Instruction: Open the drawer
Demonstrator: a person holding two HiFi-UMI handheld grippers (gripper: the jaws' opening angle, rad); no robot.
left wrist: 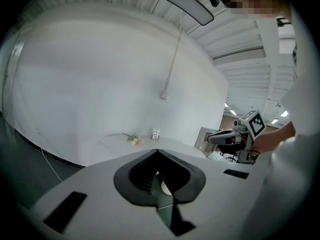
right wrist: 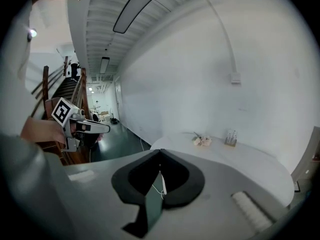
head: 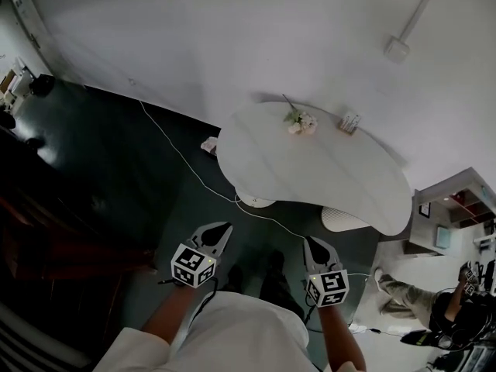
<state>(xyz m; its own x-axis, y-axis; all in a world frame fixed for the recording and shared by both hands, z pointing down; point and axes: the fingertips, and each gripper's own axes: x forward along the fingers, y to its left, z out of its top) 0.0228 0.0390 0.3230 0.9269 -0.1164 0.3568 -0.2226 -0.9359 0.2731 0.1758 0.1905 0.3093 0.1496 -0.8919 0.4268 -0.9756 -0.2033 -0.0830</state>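
Left gripper (head: 222, 229): closed, tips meeting with nothing between them, held low in front of the body and pointing ahead over the floor
Right gripper (head: 311, 241): also closed and empty, beside the left one and about level with it
Floor (head: 101, 153): dark, with open room straight ahead of both grippers; a white cable (head: 186, 161) crosses it toward the foot of the table
Tabletop (head: 349, 184): white and bean-shaped, its long axis running from near left to far right; its near edge lies ahead of both grippers, well apart from them
On the tabletop: flowers (head: 301, 122) and a small holder (head: 350, 122), both at the far side by the wall
Drawer: none shows plainly in any view, and no drawer front can be made out under the tabletop; the likeliest place is the white cabinet (head: 457, 208) at the right, past the table's right end
Nearer hand: the right gripper is on the cabinet's side, so probably that one
Room to move: the way right bends round the table's rounded end; a seated person (head: 434, 304) narrows it
Wall (head: 232, 37): plain white, closing off the far side
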